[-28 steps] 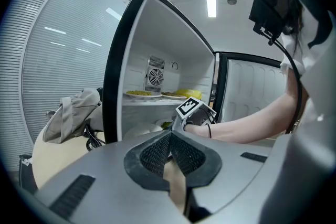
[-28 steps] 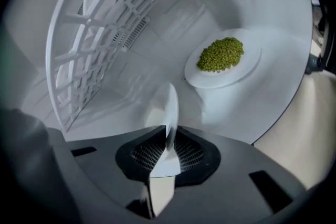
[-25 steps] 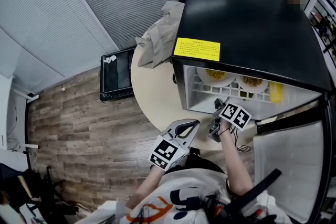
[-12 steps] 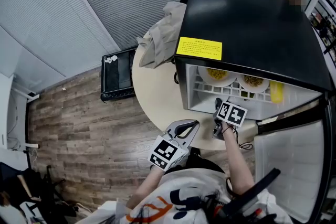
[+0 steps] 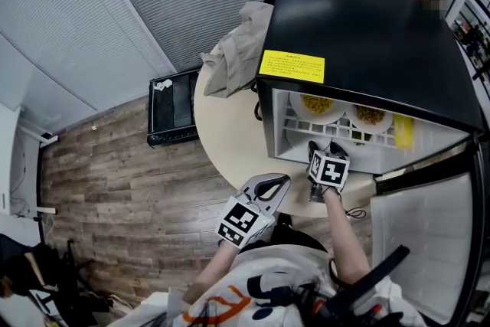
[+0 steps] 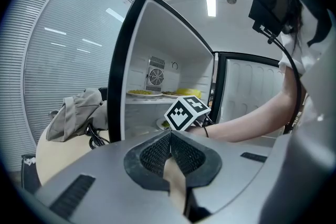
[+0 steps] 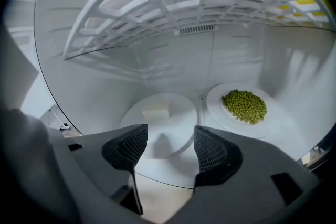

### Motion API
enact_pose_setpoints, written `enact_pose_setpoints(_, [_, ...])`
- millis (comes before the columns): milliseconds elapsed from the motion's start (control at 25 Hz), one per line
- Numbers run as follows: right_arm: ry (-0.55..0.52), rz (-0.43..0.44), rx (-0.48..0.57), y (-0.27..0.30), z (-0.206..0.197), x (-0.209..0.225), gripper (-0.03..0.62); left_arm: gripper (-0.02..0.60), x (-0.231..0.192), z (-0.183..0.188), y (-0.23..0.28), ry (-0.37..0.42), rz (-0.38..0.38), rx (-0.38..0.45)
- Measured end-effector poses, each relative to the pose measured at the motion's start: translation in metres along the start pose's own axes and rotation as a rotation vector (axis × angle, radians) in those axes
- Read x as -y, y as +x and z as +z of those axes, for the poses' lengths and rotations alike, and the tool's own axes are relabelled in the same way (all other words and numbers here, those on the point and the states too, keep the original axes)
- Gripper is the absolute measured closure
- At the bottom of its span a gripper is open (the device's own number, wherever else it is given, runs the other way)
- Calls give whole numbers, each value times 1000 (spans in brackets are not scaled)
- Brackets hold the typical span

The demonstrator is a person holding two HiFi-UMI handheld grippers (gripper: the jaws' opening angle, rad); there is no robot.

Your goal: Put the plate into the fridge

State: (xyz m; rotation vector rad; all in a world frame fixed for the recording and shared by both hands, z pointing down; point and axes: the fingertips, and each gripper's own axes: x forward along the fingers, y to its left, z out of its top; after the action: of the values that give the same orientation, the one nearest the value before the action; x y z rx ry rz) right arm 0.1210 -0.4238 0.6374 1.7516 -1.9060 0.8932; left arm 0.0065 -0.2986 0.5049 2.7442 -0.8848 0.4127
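In the right gripper view a white plate (image 7: 160,122) with a pale block on it lies flat on the fridge's lower glass shelf (image 7: 157,176). My right gripper (image 7: 170,136) is open just in front of the plate. Its jaws have just been opening, and the pads stand apart from the plate's near rim with nothing pressed between them. In the head view the right gripper (image 5: 323,151) reaches into the black fridge (image 5: 367,34) under the white rack. My left gripper (image 5: 283,180) hangs shut and empty over the table edge; the left gripper (image 6: 170,135) shows its pads together.
A plate of green peas (image 7: 242,106) sits right of the white plate. Two plates of yellow food (image 5: 341,109) rest on the upper rack. The fridge door (image 5: 417,241) stands open at right. On the round table (image 5: 226,142) lies a grey bag (image 5: 233,53). A black unit (image 5: 172,107) is on the floor.
The right gripper's marker cube has rolled and shifted a little left, toward the fridge opening. The left gripper has stayed where it was.
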Motion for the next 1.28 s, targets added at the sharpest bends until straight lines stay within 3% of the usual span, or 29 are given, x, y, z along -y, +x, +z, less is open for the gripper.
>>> enact_pose_setpoints(480, [67,76,15,-34,11,-13,332,571,3,-2,-5,-2,0,4])
enact_pose_setpoints(880, [110,114,88,-75,9,-26,498,571,11,-2,-18,11,-7,14])
enact_pose_setpoints(1280, [202,203,119,-128,-8,-54,543,571,30,-8,-46,33,-12,22])
